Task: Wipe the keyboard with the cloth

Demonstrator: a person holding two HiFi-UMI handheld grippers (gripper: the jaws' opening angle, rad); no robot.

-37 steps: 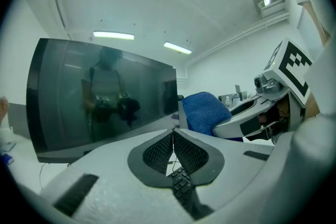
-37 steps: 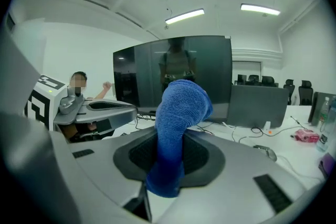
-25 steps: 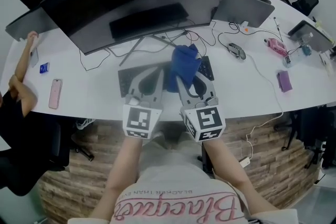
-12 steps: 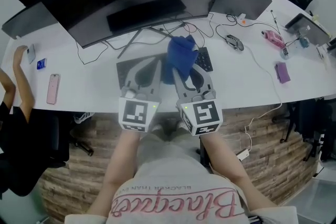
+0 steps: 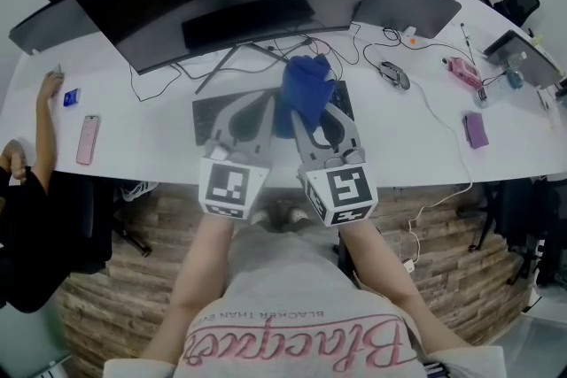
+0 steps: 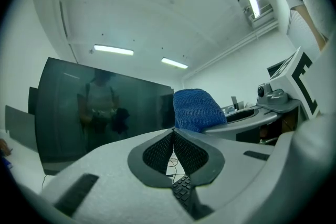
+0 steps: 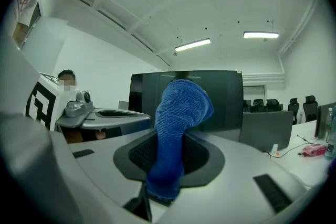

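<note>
Right tongs point(image 7: 167, 162) clenched on the blue cloth point(image 7: 180, 107), raised over the keyboard point(image 5: 209, 116) on the counter point(image 5: 133, 150); left tongs point(image 6: 172, 138) pressed together, empty, just alongside

Curved white desk point(image 5: 403, 150) over brick-patterned floor point(image 5: 133, 288), strip lights point(image 6: 111, 50) lit on white ceiling point(image 6: 157, 2)

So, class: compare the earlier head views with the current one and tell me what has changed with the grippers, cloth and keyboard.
Hardly anything. The right gripper stays shut on the blue cloth over the keyboard; the left gripper stays shut and empty beside it. Nothing was taken or released.
</note>
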